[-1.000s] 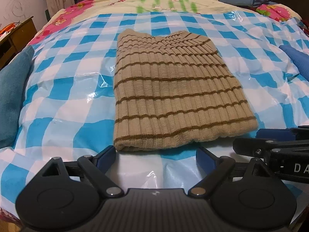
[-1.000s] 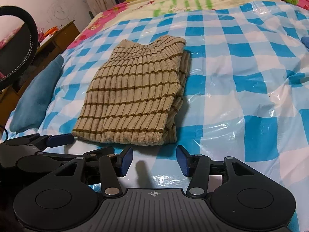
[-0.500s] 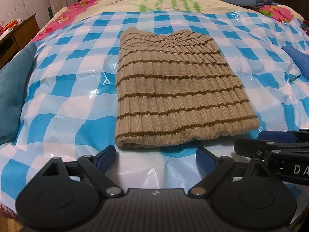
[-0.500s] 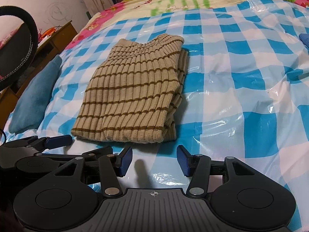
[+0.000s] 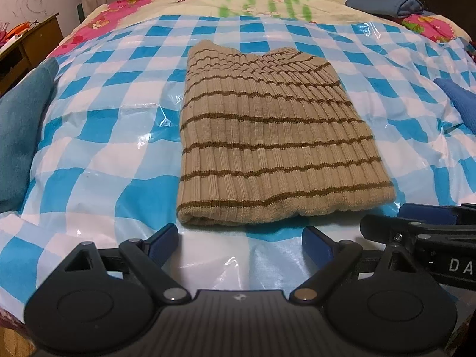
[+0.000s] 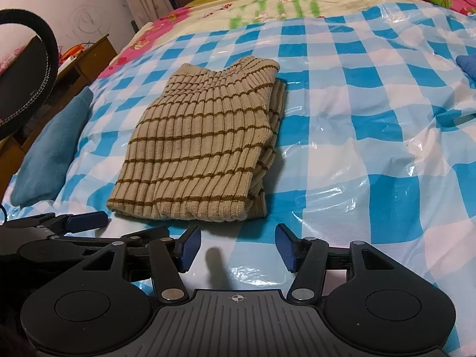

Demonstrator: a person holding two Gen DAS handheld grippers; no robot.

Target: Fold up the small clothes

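A tan ribbed knit garment with brown stripes (image 5: 267, 142) lies folded in a rectangle on the blue-and-white checked plastic sheet (image 5: 98, 154) over the bed. It also shows in the right wrist view (image 6: 202, 145), with stacked layers at its right edge. My left gripper (image 5: 240, 239) is open and empty, just in front of the garment's near edge. My right gripper (image 6: 237, 248) is open and empty, near the garment's front right corner. Each gripper shows at the edge of the other's view.
A teal cushion (image 5: 20, 131) lies at the bed's left edge, beside a wooden cabinet (image 5: 32, 44). A blue cloth (image 5: 458, 101) lies at the right. Folded dark blue clothes (image 5: 386, 4) sit at the far right on the floral bedspread (image 5: 267, 0).
Both grippers have drawn back slightly from the garment and stay open. The garment has not moved.
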